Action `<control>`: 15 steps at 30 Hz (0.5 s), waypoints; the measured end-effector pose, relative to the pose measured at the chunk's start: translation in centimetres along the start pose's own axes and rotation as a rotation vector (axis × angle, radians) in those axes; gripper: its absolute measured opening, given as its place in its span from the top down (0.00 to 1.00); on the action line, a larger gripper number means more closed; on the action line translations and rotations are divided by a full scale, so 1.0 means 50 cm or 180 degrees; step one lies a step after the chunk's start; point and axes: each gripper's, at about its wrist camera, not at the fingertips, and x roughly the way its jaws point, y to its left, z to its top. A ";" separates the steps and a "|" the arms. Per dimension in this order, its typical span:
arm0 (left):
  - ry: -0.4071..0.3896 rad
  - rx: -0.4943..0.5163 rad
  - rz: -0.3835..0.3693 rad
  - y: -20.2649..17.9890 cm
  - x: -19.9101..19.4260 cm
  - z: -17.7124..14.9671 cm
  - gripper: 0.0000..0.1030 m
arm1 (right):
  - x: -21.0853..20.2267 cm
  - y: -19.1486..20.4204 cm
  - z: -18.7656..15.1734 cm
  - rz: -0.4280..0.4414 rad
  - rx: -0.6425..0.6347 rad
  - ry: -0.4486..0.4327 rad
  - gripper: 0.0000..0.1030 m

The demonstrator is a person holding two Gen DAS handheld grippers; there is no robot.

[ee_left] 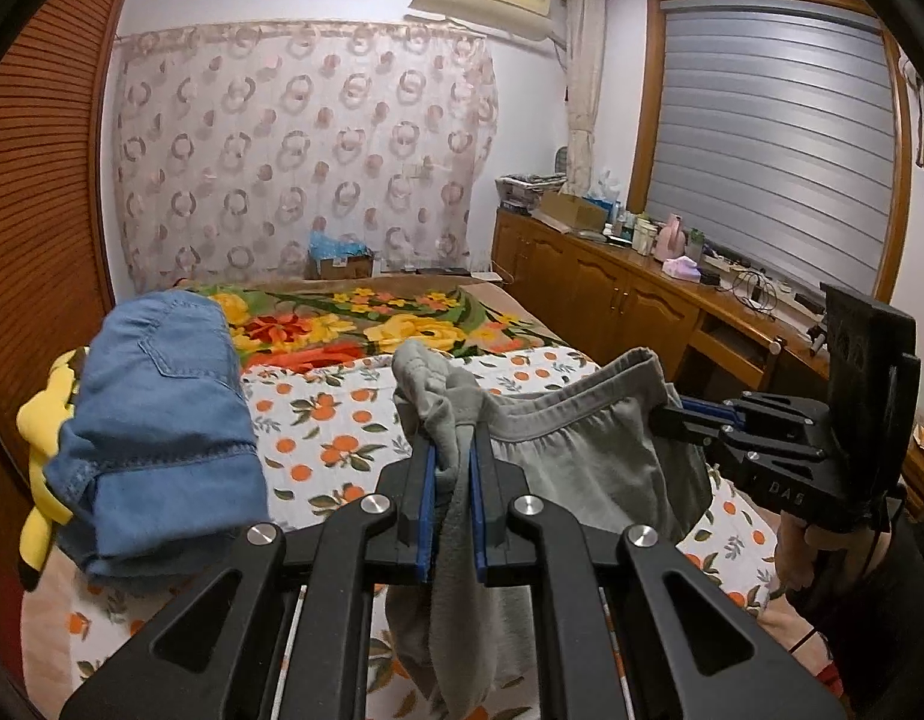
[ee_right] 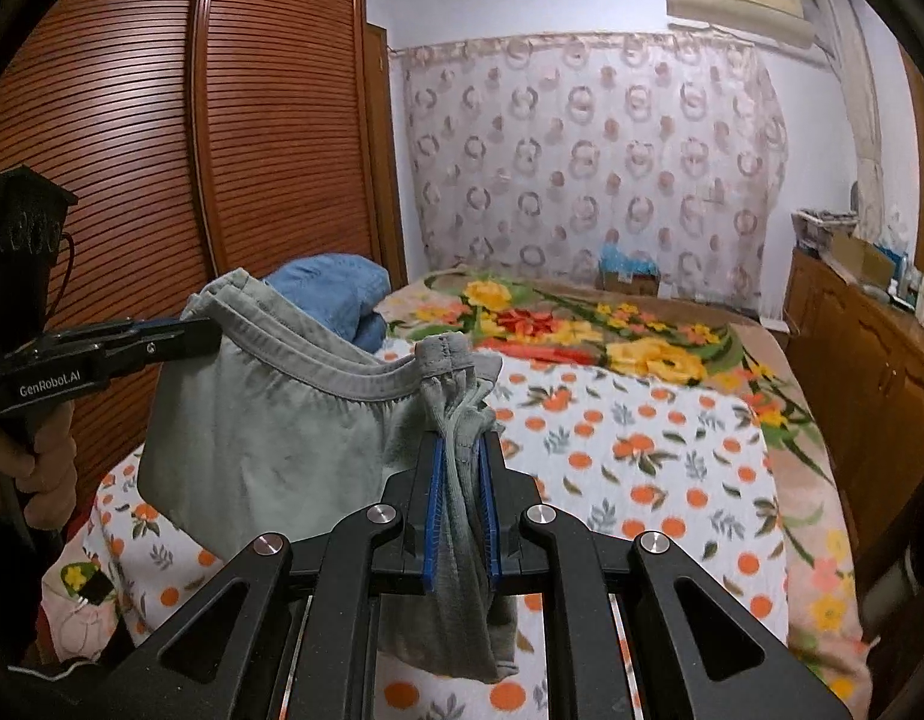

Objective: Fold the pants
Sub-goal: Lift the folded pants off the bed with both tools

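Note:
The grey pants (ee_left: 588, 450) hang in the air above the bed, stretched by the waistband between both grippers. In the left wrist view, my left gripper (ee_left: 454, 438) is shut on one bunched end of the waistband, and cloth trails down between its blue pads. At the right of that view, my right gripper (ee_left: 663, 414) pinches the other end. The right wrist view shows the same pants (ee_right: 264, 420): my right gripper (ee_right: 462, 444) is shut on gathered waistband, and my left gripper (ee_right: 213, 330) grips the far end at the left. The legs below are hidden by the gripper bodies.
Folded blue jeans (ee_left: 156, 420) lie on a yellow plush toy (ee_left: 39, 420) at the bed's left side, by the brown wardrobe (ee_right: 132, 120). The orange-print sheet (ee_right: 642, 450) and a floral blanket (ee_left: 366, 318) cover the bed. A cluttered wooden cabinet (ee_left: 612, 294) runs along the right.

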 end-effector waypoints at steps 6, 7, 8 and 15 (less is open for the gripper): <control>-0.0028 -0.0092 0.0116 0.036 0.003 0.006 0.89 | 0.042 0.001 0.028 0.0069 -0.0136 -0.0027 0.89; -0.0030 -0.0107 0.0132 0.041 0.002 0.007 0.89 | 0.050 0.000 0.035 0.0090 -0.0156 -0.0026 0.89; -0.0033 -0.0124 0.0153 0.046 0.002 0.008 0.90 | 0.060 -0.002 0.041 0.0110 -0.0176 -0.0023 0.89; -0.0093 -0.0228 0.0318 0.097 0.000 0.032 0.90 | 0.131 -0.002 0.105 0.0242 -0.0367 -0.0023 0.89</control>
